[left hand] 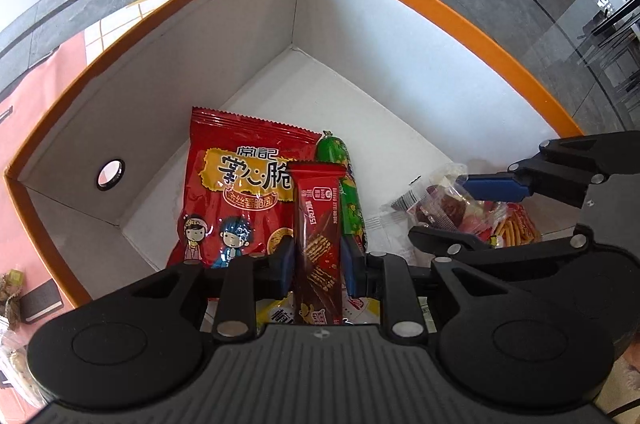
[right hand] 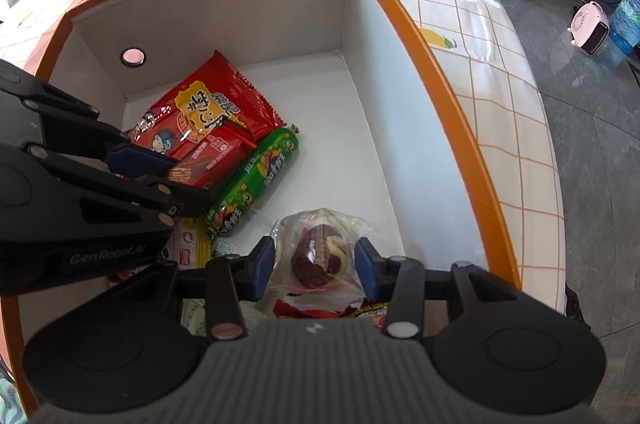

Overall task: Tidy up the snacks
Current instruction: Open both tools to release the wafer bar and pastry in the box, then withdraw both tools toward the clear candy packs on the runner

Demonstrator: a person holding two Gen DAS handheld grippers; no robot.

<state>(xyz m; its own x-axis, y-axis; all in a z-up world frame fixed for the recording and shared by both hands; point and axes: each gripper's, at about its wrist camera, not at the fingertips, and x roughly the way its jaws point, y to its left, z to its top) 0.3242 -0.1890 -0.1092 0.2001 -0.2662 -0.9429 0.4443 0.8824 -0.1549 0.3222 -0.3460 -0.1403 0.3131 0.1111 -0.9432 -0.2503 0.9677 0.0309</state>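
Note:
An open orange-rimmed box (left hand: 448, 11) with white walls holds snacks; it also shows in the right wrist view (right hand: 432, 71). My left gripper (left hand: 318, 266) is shut on a dark red wafer bar (left hand: 318, 224) and holds it over a red snack bag (left hand: 236, 191) and a green sausage (left hand: 348, 199). My right gripper (right hand: 316, 264) is shut on a clear-wrapped brown date snack (right hand: 316, 256) inside the box, low near the floor. The bag (right hand: 200, 107), bar (right hand: 204, 159) and sausage (right hand: 256, 179) show left of it.
More packets lie under both grippers at the box's near side (left hand: 512, 228). The box stands on a checked cloth (right hand: 500, 63). Small snacks and a dark block (left hand: 40, 304) lie outside the box at left. The box's far floor (right hand: 320, 127) is bare white.

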